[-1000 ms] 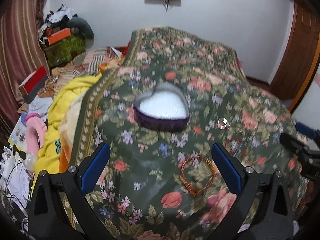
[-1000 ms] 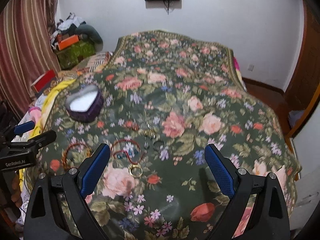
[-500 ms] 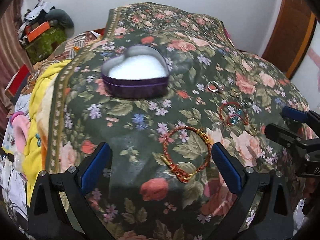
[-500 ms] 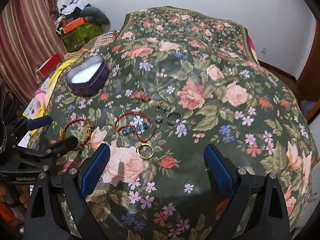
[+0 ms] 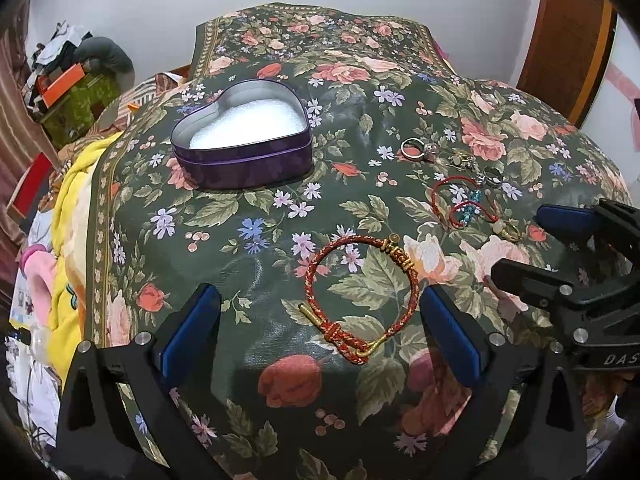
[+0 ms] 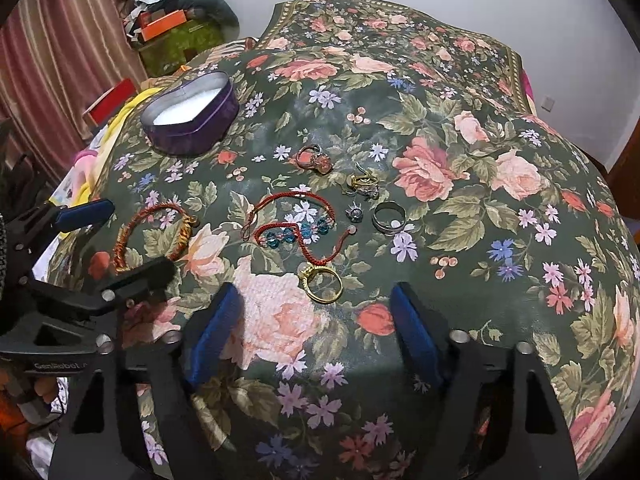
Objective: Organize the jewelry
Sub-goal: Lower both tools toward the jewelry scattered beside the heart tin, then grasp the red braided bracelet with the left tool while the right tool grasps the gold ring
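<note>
On the floral bedspread [image 5: 360, 92] stands an open purple heart-shaped tin [image 5: 240, 168] lined with white foam, at the far left. A red-and-gold braided bracelet [image 5: 309, 280] lies between the wide-apart fingers of my left gripper [image 5: 320, 308], untouched; that gripper is open. In the right wrist view a gold ring [image 6: 340, 285] lies between the fingers of my right gripper [image 6: 316, 300]. Its jaws are closing and the pads stand clear of the ring. Beyond it lie a red cord bracelet with blue beads [image 6: 296, 236], a silver band [image 6: 390, 220] and a rose-stone ring [image 6: 312, 158].
Each gripper shows in the other's view: the right gripper [image 5: 536, 244] at the right edge, the left gripper [image 6: 120, 240] at the left. A yellow blanket [image 5: 72, 216] and a pile of clutter [image 5: 68, 76] lie left of the bed. A wooden door [image 5: 568, 32] stands at the right.
Both grippers have sunk closer to the bedspread, so the jewellery looks larger. The right gripper's fingers have drawn closer together around the gold ring. The left fingers stay wide.
</note>
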Available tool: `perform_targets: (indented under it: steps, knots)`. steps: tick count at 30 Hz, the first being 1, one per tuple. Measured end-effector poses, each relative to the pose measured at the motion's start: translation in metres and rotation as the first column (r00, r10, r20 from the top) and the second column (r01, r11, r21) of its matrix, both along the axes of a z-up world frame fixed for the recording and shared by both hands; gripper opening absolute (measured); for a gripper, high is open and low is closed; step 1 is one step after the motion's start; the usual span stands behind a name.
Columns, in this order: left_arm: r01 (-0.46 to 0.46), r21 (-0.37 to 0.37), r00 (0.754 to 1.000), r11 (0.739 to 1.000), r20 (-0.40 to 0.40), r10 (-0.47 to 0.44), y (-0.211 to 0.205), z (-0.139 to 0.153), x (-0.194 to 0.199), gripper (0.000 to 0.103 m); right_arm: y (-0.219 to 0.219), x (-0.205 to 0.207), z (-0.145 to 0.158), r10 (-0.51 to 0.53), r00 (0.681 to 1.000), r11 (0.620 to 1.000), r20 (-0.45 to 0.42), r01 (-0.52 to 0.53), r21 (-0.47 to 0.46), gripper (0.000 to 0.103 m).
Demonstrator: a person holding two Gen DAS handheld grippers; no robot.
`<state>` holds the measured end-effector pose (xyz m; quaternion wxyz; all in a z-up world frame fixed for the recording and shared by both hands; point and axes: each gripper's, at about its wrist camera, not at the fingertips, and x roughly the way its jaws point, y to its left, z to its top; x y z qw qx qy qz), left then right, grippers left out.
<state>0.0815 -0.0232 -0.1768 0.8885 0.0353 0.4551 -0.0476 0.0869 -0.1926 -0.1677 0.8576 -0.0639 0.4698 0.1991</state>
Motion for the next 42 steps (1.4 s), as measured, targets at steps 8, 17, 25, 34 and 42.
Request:
perform_targets:
  steps: [8,17,25,34,42]
  knots:
    - [0.006,0.014,1.000,1.000,0.028,-0.006,0.002,0.004,-0.002,0.072,0.000,0.003,0.000,-0.017,1.000,1.000,0.004,0.016,0.007,0.039]
    - [0.005,-0.018,1.000,1.000,0.024,-0.005,0.007,0.009,0.000,0.041,-0.007,0.003,0.002,-0.034,0.999,0.999,0.003,0.034,0.022,0.021]
    - [0.006,-0.080,1.000,0.997,0.015,-0.005,0.014,0.012,0.000,0.023,-0.012,0.001,0.008,-0.049,0.999,0.998,0.011,0.048,0.044,0.021]
    - [-0.011,-0.113,0.998,0.994,0.067,0.019,0.026,0.034,-0.004,0.019,-0.016,0.001,0.031,-0.063,0.996,0.995,0.063,0.058,0.086,0.021]
    - [-0.016,-0.127,0.990,0.992,0.137,0.034,0.031,0.059,-0.008,0.003,-0.004,0.005,0.050,-0.045,0.993,0.993,0.107,0.033,0.113,0.021]
